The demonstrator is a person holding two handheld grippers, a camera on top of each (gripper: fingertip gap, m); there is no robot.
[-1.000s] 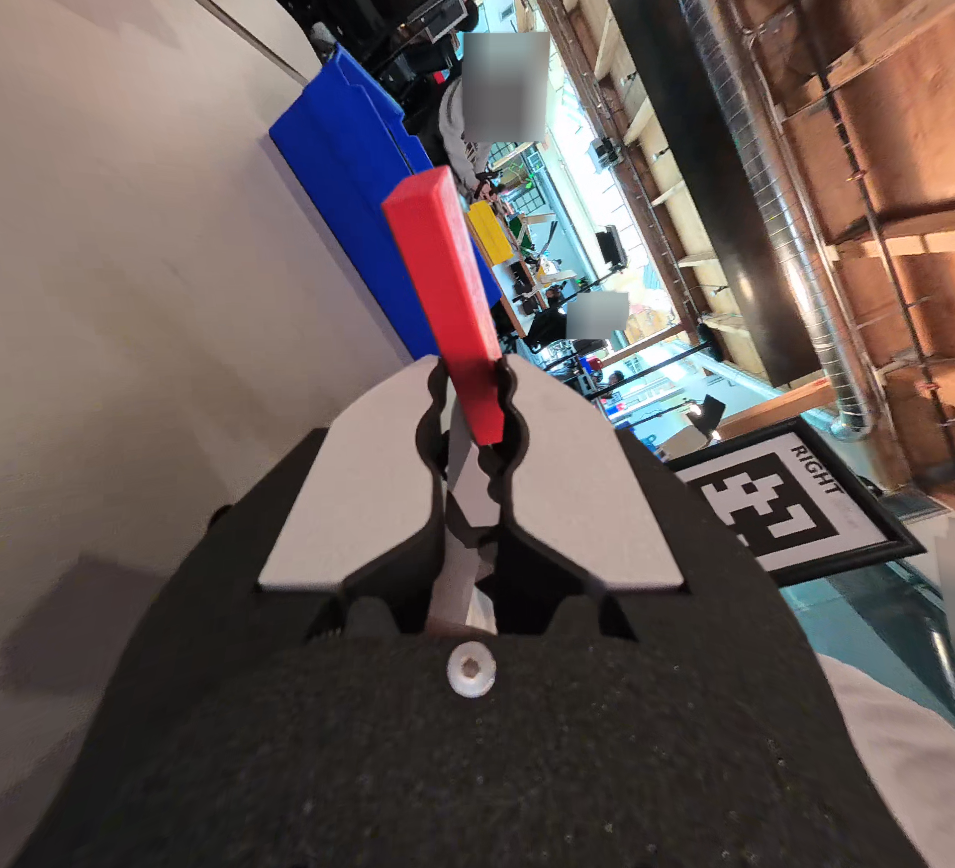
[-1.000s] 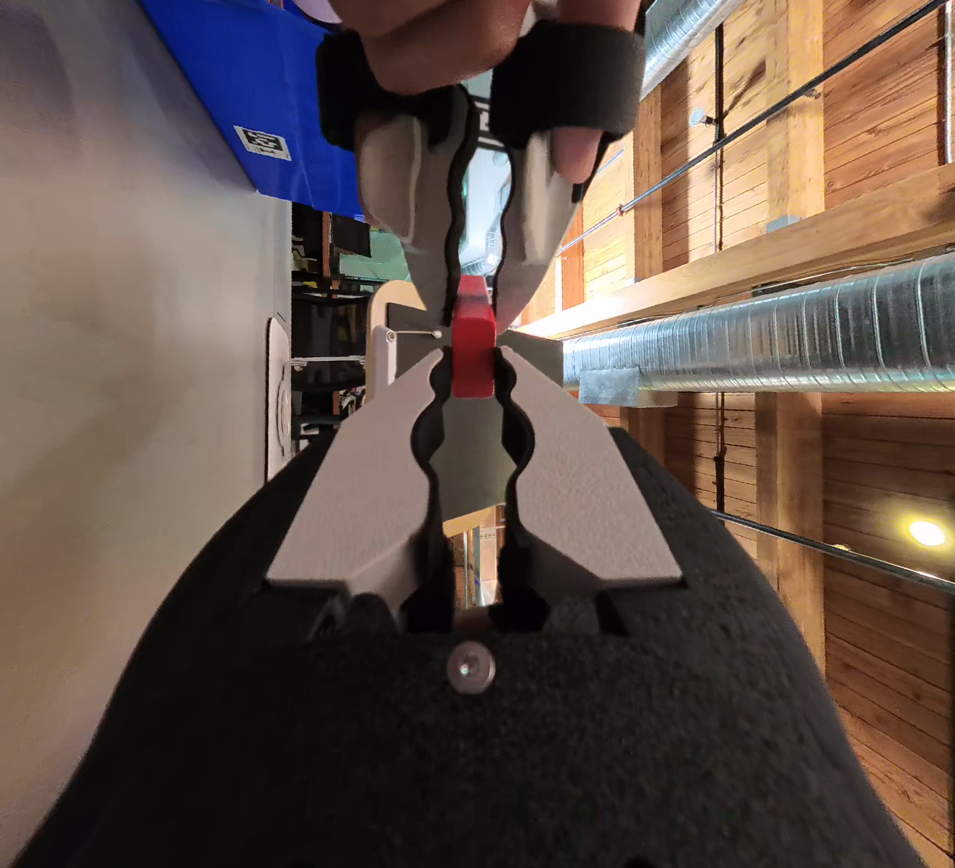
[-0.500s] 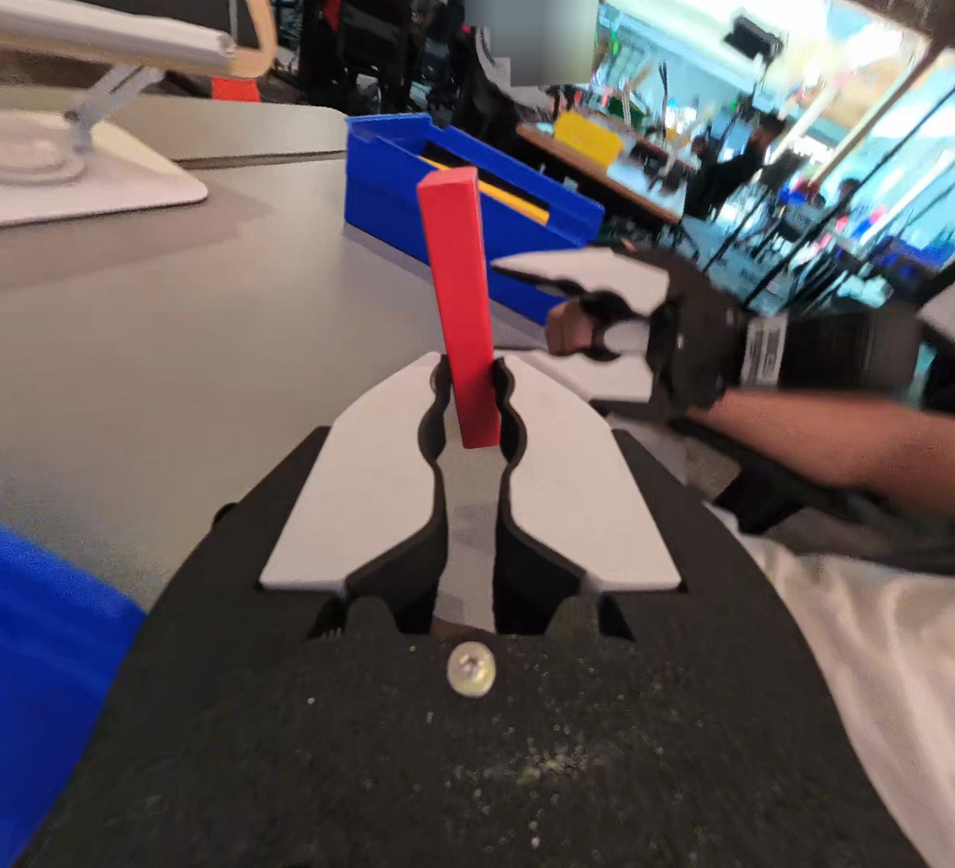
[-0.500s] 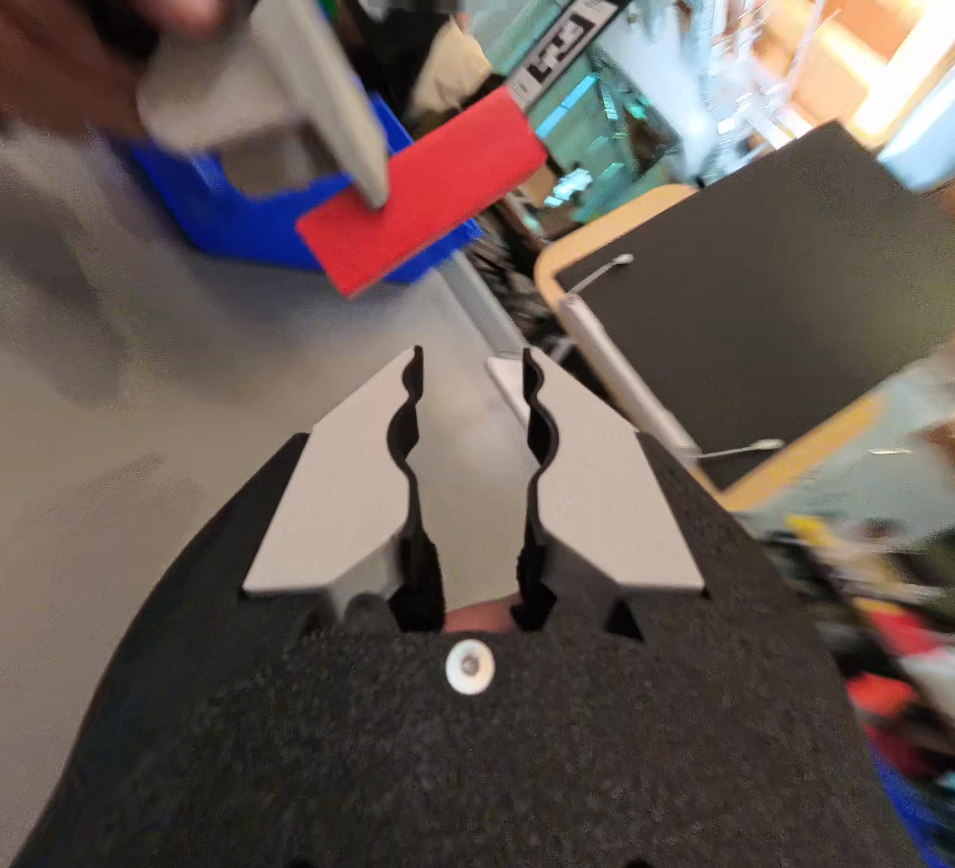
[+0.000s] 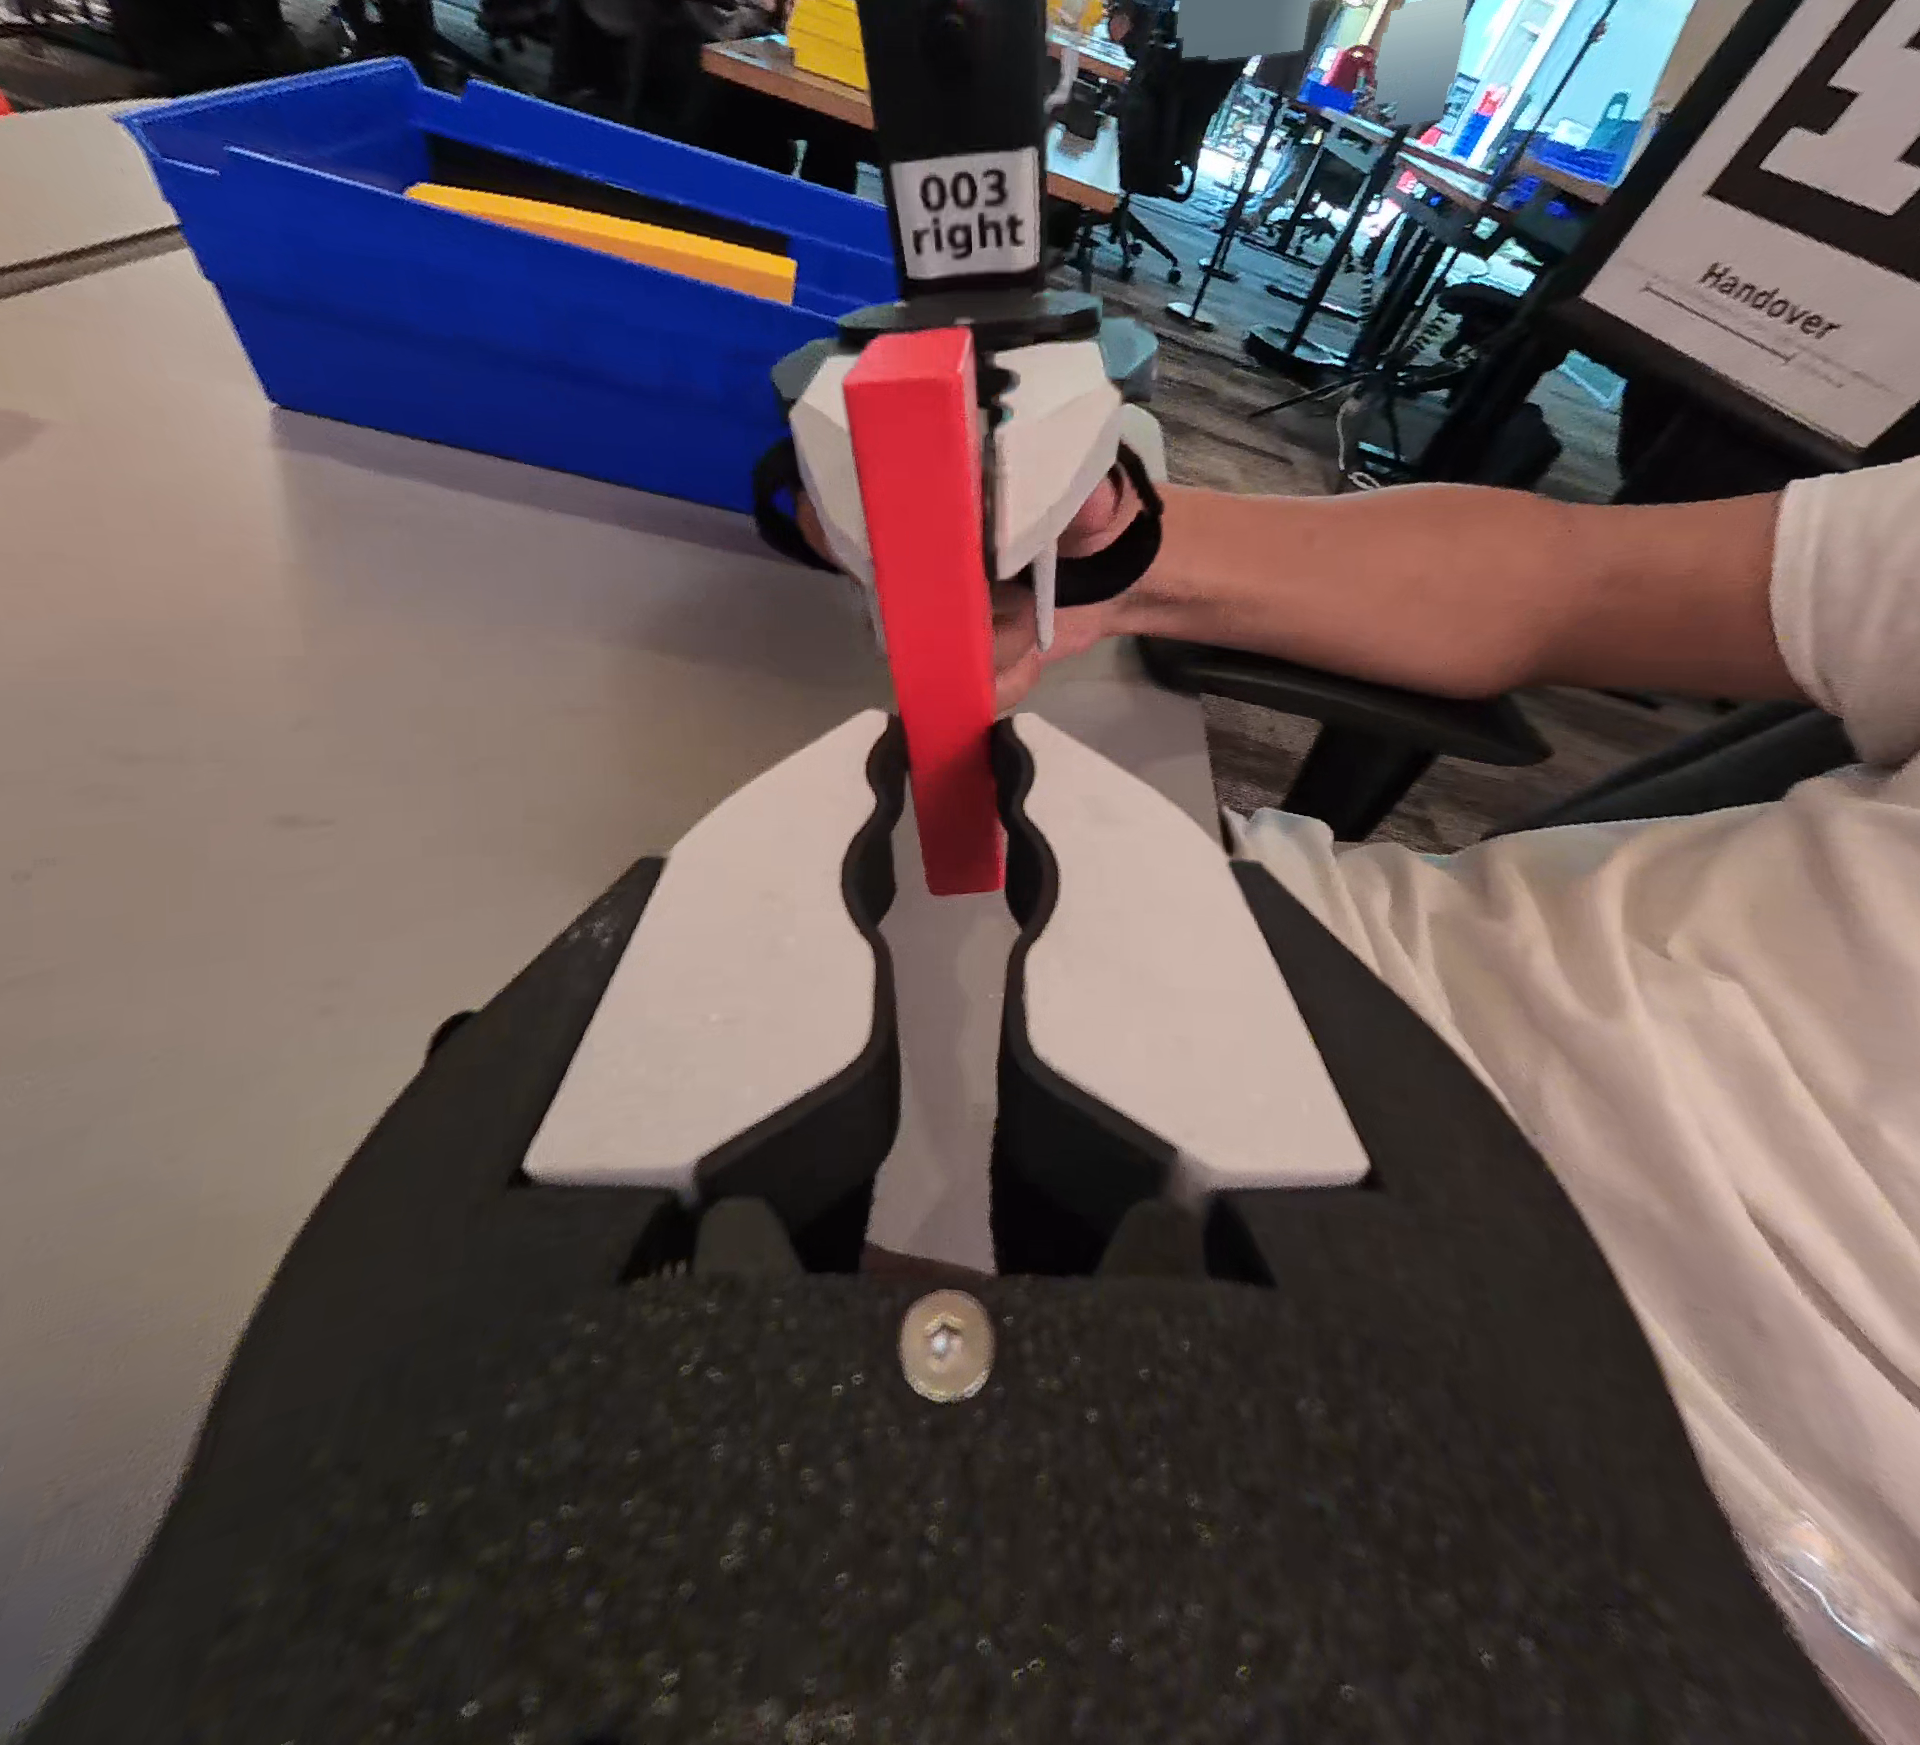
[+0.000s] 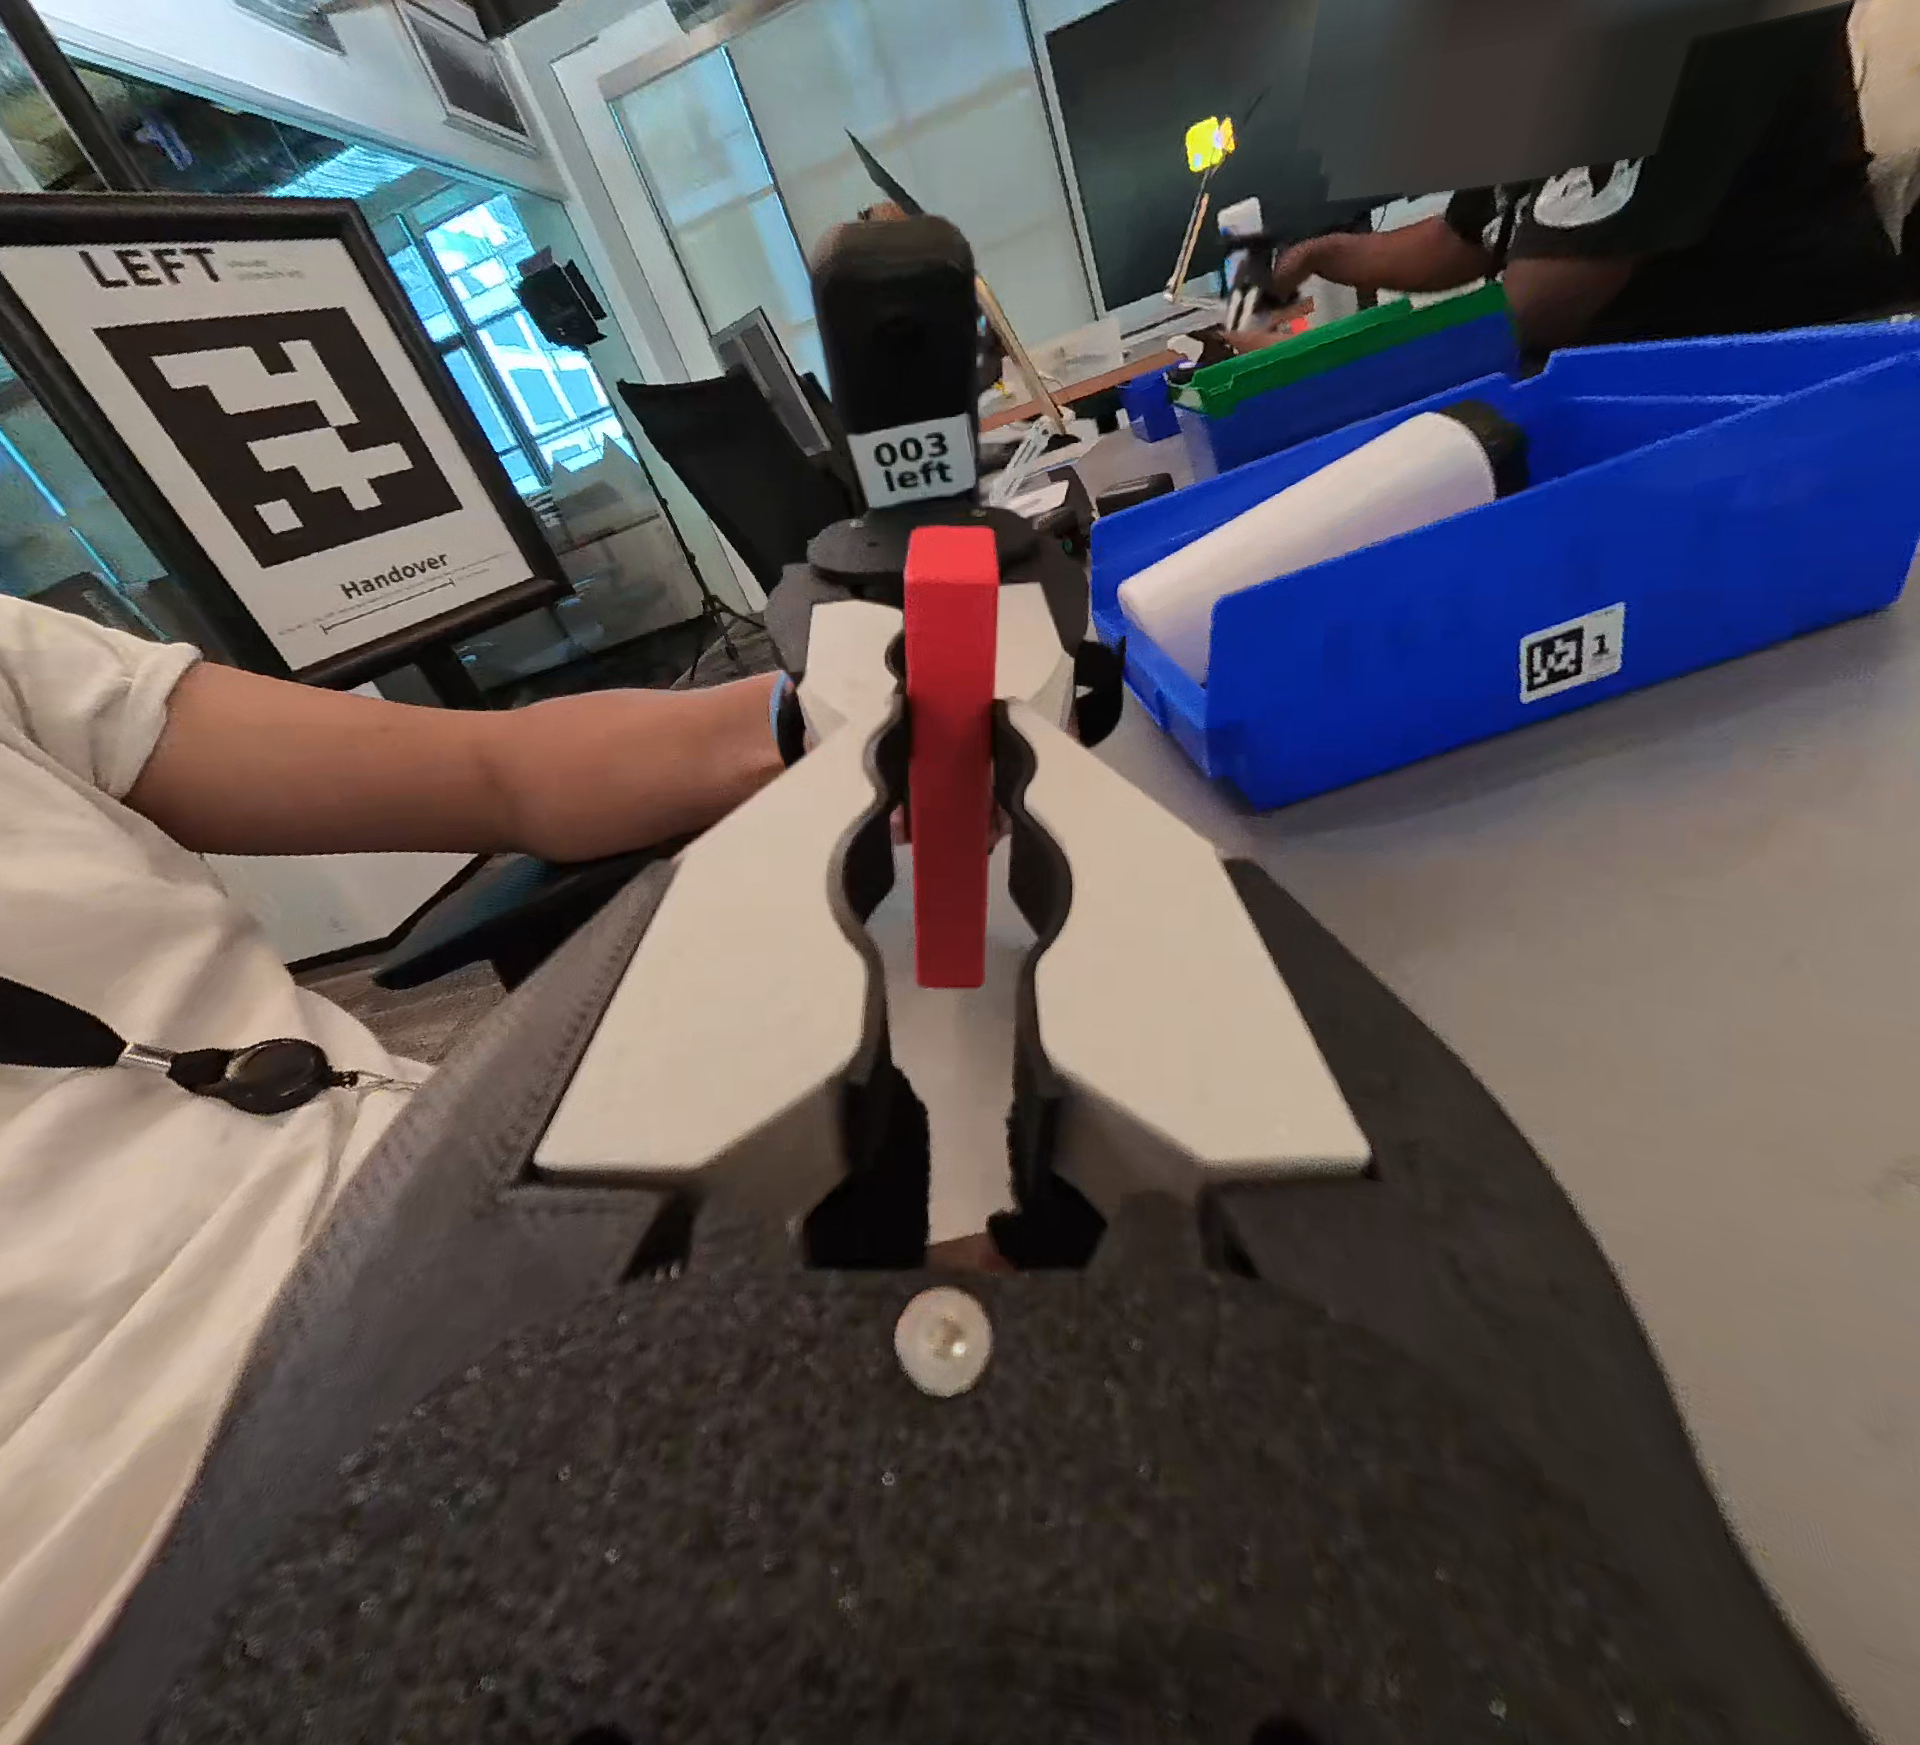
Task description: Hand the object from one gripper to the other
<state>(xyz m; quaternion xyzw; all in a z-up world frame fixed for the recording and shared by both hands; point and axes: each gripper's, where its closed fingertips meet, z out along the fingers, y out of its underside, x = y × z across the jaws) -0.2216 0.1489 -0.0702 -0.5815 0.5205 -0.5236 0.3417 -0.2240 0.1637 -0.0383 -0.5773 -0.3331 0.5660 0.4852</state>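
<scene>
Jaws, left gripper [image 5: 951, 745]: closed onto the lower end of the red block [image 5: 928, 615], tips pressing its two sides. Jaws, right gripper [image 6: 943, 739]: drawn in around the same red block [image 6: 945, 760] with narrow gaps at the wavy pads; whether the tips actually grip it cannot be told.

Red block: long, slim, held upright in the air above the grey table [image 5: 312, 708], between the two grippers, which face each other.

Left wrist view only:
- right gripper [image 5: 951, 459] seen from the front, its pale fingers [image 5: 1049, 469] either side of the block's upper part, a black camera [image 5: 951, 33] with a white label on top
- person's bare right forearm [image 5: 1455, 594] reaching in from the right, white sleeve
- blue bin [image 5: 499, 313] on the far table edge, holding a yellow slab [image 5: 613, 241] and a black one
- corner of a framed marker board [image 5: 1787, 137] at upper right
- background workroom with desks, chairs and people, some behind blurred patches

Right wrist view only:
- left gripper [image 6: 940, 656] seen from the front behind the block, black camera [image 6: 899, 345] with white label above it
- person's left forearm [image 6: 468, 760], white shirt, black strap with badge reel [image 6: 260, 1077]
- framed marker board [image 6: 281, 438] standing at left
- blue bin [image 6: 1507, 615] with a small white tag, holding a white cylinder [image 6: 1320, 511] with a dark cap
- further blue bin with a green one [image 6: 1351, 350] behind it
- glass partitions and ceiling ducts
</scene>
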